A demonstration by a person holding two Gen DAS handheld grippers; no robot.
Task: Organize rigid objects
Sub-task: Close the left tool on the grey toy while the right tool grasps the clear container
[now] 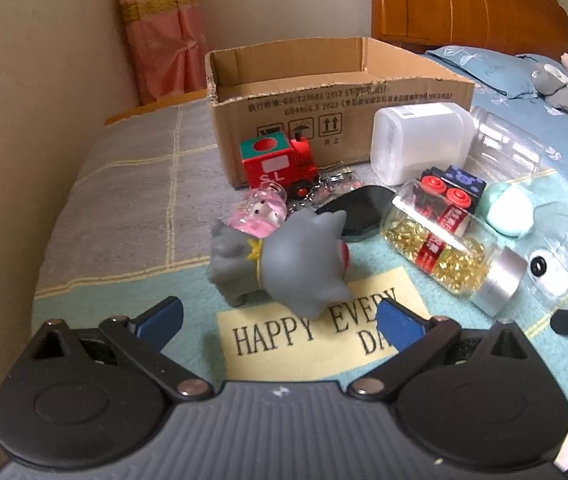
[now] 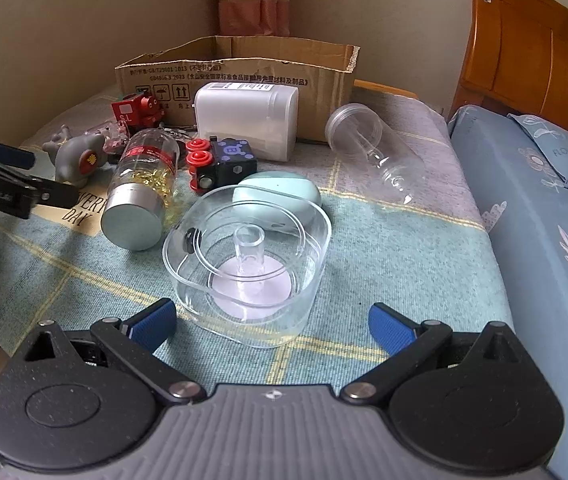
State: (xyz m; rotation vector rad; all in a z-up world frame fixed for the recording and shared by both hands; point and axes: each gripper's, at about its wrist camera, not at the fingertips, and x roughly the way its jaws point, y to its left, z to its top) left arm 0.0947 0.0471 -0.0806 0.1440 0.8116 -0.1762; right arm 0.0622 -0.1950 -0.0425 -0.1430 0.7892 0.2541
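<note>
Hovering over a cluttered bed, I held my left claw (image 1: 279, 322) spread wide and empty just short of the grey toy animal (image 1: 279, 260), which lay on its side on the teal blanket (image 1: 424, 344) beside a "HAPPY EVERY DAY" patch. My right claw (image 2: 271, 322) was likewise spread and empty, facing the clear square dish (image 2: 247, 260) that sat just ahead of its fingers. Behind the jumble stood the open cardboard box (image 1: 324, 120), which I judged to be where everything belonged. The toy looked light, smooth and rounded, perhaps slightly yielding, so I reckoned a pinch across its narrower midsection would hold best. The dish seemed rigid, slick and breakable; its upright wall appeared the surest place to clamp. Nearby lay a red toy train (image 1: 279, 164), a bottle of golden capsules (image 1: 444, 248), a white container (image 1: 420, 140) and an empty clear jar (image 2: 372, 148), tipped over.
</note>
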